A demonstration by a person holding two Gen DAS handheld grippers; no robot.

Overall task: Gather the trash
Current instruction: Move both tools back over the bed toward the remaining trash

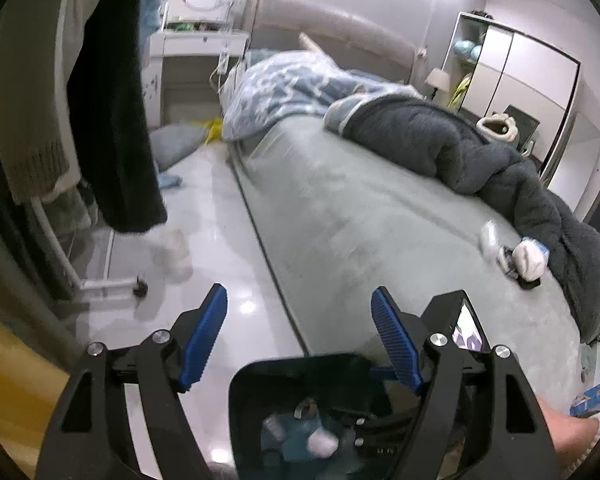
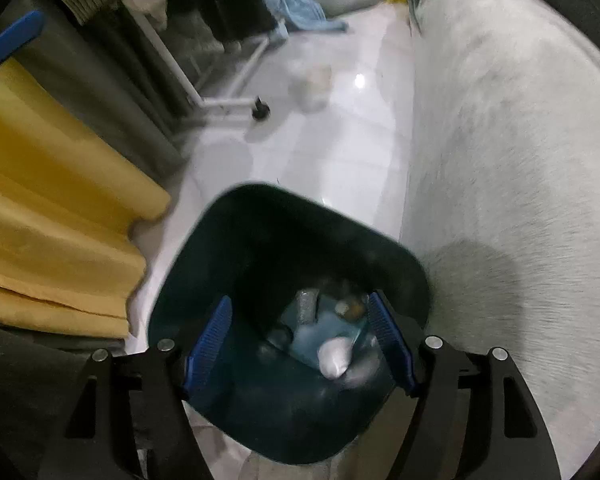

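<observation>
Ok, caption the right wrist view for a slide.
Open right claw above the dark bin, trash inside.

Left wrist view out across bed [image 1: 340,208]; right wrist view steeply down, close over bin [image 2: 220,248], shared by both.

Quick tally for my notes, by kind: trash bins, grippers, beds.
Trash bin: 1
Grippers: 2 (left gripper, right gripper)
Bed: 1
Total: 4
</observation>
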